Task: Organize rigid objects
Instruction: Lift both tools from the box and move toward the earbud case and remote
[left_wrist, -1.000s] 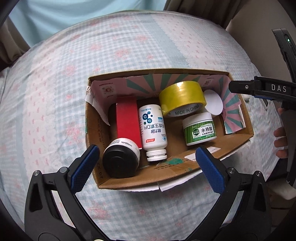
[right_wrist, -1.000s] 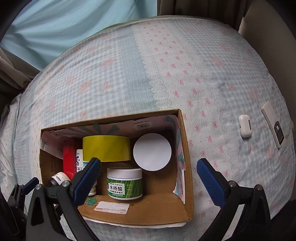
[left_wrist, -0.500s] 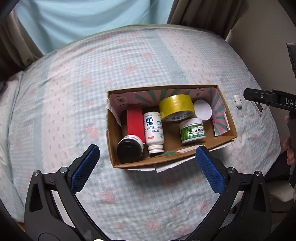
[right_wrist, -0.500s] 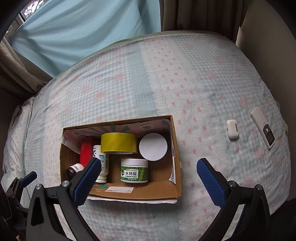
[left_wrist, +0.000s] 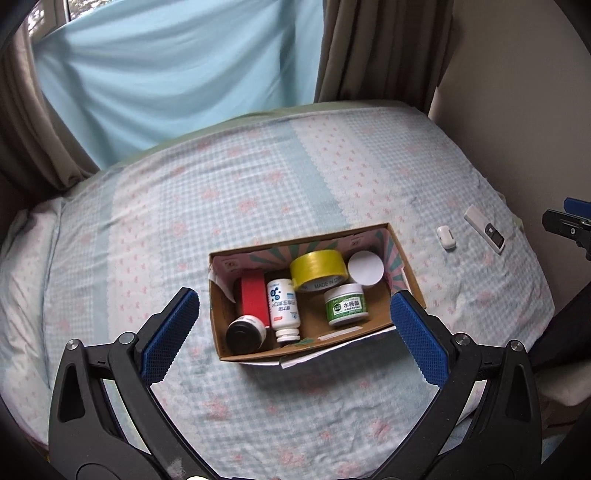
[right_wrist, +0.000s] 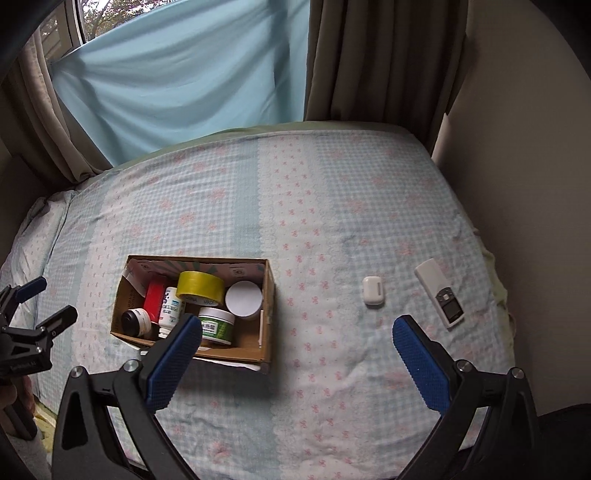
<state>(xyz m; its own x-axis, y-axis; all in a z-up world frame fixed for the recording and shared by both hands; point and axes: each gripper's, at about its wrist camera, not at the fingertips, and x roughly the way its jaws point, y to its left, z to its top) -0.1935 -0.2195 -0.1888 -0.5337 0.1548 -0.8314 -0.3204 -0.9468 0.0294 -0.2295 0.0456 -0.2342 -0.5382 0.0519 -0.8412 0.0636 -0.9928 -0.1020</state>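
Left wrist view: left gripper (left_wrist: 291, 325) spread wide, empty, above the bed (left_wrist: 258, 192).
Right gripper (right_wrist: 295, 347): jaws apart, holding nothing.
Cardboard box (left_wrist: 408, 275): on the bedsheet, holding a yellow tape roll (left_wrist: 317, 267), green-label jar (left_wrist: 347, 304), white bottle (left_wrist: 282, 306), red box (left_wrist: 254, 301), black-lidded jar (left_wrist: 243, 334).
Outside box: white earbud case (right_wrist: 373, 290) and remote (right_wrist: 439, 297), near each other, well apart from the box.

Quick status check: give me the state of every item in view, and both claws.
Cardboard box: open-topped, on the bed.
Yellow tape roll: in box, tilted.
White bottle: in box, lying down, capped.
Green-label jar: in box, upright, lidded.
Black-lid jar: in box, lidded.
Red box: in box.
Earbud case: on bed, closed.
Remote: on bed.
Left claw: open, empty.
Right claw: open, empty.
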